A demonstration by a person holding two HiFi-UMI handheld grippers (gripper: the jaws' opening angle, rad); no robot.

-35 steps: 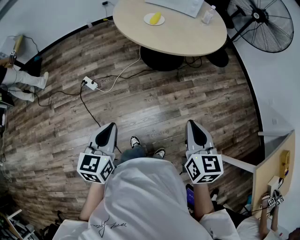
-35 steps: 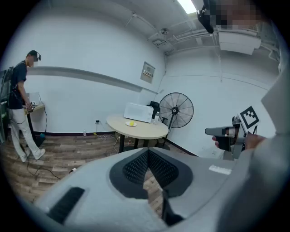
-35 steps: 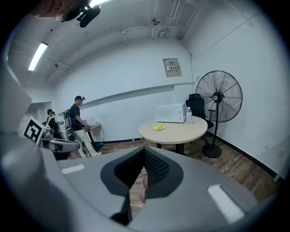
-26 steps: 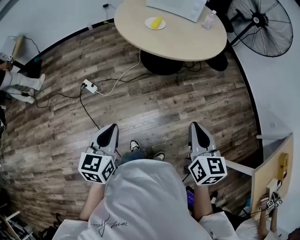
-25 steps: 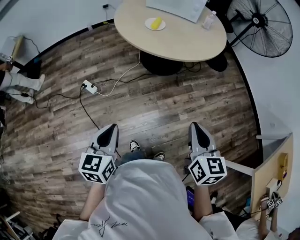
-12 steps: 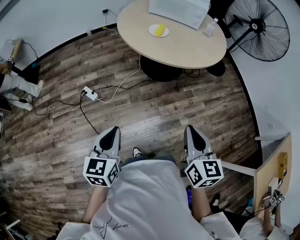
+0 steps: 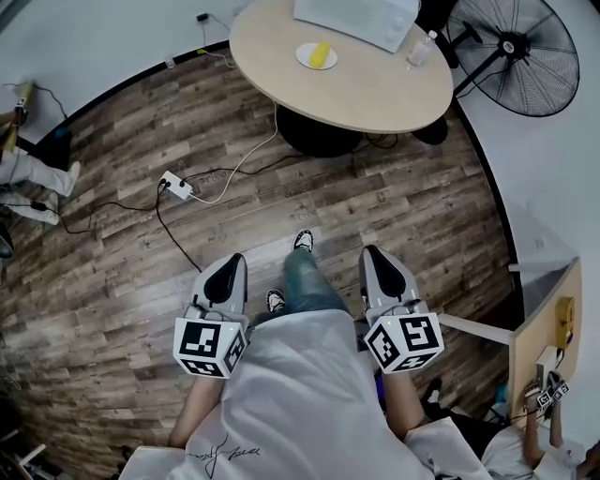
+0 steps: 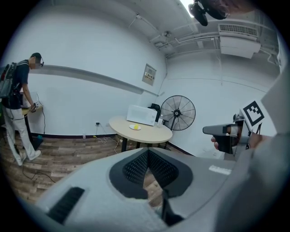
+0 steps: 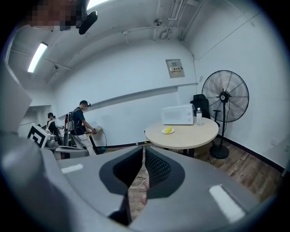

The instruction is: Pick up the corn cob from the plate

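Yellow corn cob [image 7: 321, 53] points away; left hand-held gripper [image 8: 147, 152] closed, right [image 9: 143, 149] just opening, empty.

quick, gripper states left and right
left gripper: shut, empty
right gripper: jaws have just been opening, slim gap, nothing between

The microwave [image 7: 356, 17] on the table [image 7: 375, 84] is cut off by the head view's top edge. The corn cob [image 7: 321, 52] on its plate [image 7: 304, 58] is too small to show any detail. At the left edge only a bystander's legs [image 7: 30, 172] show, and the table's pedestal [image 7: 319, 131] is half hidden under the top.
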